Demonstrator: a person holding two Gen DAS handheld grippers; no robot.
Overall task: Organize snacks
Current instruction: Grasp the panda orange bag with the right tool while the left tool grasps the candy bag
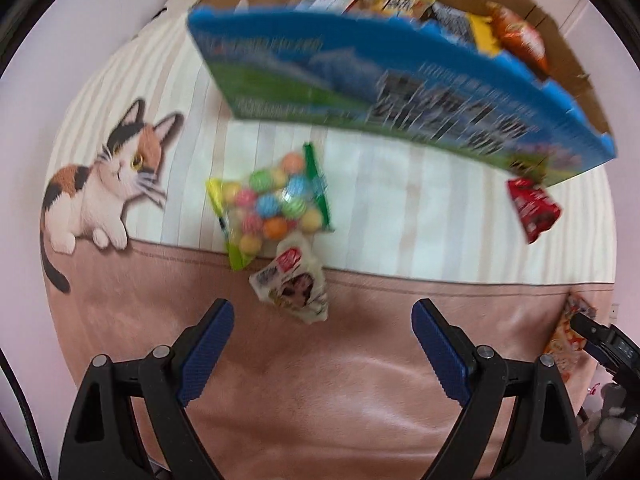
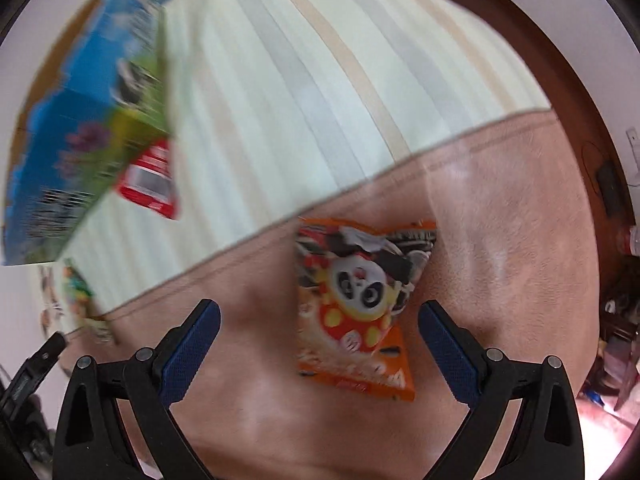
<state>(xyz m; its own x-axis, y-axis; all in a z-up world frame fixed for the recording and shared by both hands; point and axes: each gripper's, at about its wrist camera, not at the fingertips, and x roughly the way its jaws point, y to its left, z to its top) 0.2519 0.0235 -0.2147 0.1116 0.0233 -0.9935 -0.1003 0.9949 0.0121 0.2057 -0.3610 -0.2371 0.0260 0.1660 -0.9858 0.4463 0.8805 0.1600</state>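
Both grippers gape wide, empty: left gripper (image 1: pixel 322 320) before the white packet (image 1: pixel 294 286), right gripper (image 2: pixel 319 322) straddling the panda packet (image 2: pixel 356 304) on bare pink blanket (image 2: pixel 500 240).

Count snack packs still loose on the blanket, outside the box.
4: candy-ball bag mid-blanket, white pack just below it, red pack by the box corner, orange panda pack between the right jaws. Others may hide behind the box.
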